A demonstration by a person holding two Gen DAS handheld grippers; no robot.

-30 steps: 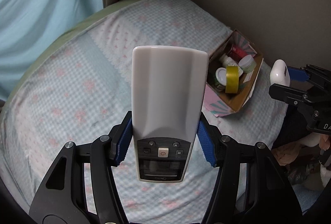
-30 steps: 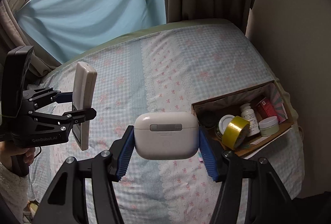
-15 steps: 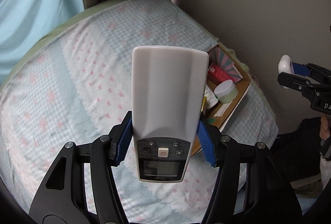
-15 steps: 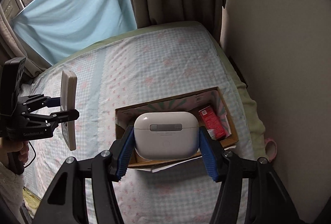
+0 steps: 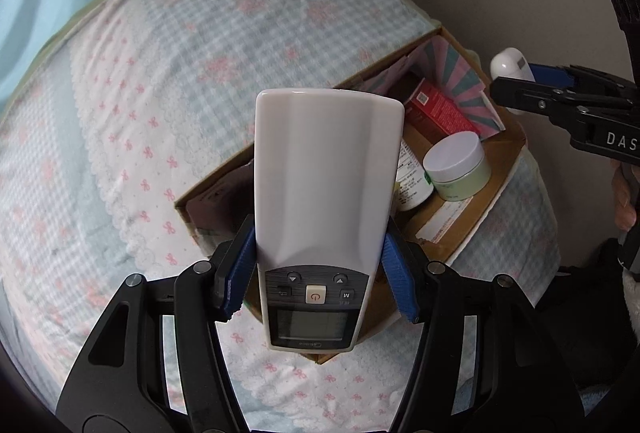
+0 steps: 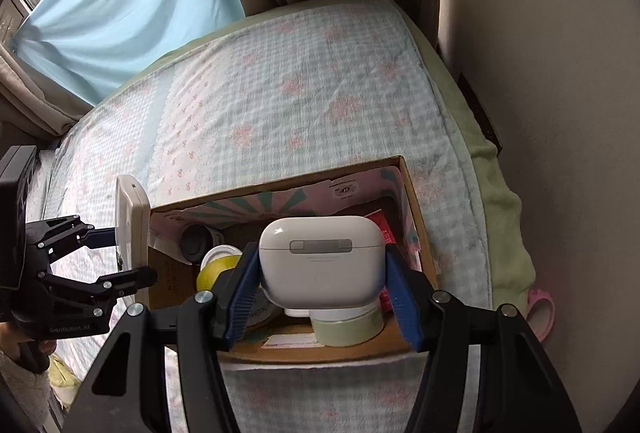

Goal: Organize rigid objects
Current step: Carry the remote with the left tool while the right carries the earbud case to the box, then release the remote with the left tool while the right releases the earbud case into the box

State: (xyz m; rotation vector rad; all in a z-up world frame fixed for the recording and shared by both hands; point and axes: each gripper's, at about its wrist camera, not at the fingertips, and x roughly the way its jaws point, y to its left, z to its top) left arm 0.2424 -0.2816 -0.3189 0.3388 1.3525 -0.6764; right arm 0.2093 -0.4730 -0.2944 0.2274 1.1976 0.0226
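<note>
While the left gripper (image 5: 318, 275) is clamping a long white remote control (image 5: 326, 193) between its blue pads, display end nearest the wrist, the right gripper (image 6: 320, 283) is pinching a white rounded earbud case (image 6: 322, 265). Beyond both sets of fingers an open brown cardboard box (image 6: 416, 221) is sitting on the gingham bedspread (image 6: 280, 101). Only the left view is showing the pale green jar (image 5: 458, 167) whole; the remote is hiding the box's middle.

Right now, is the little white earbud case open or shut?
Shut. The small white plastic earbud case, gripped by the right gripper above the cardboard box, shows its lid flush with the body, no gap.
</note>
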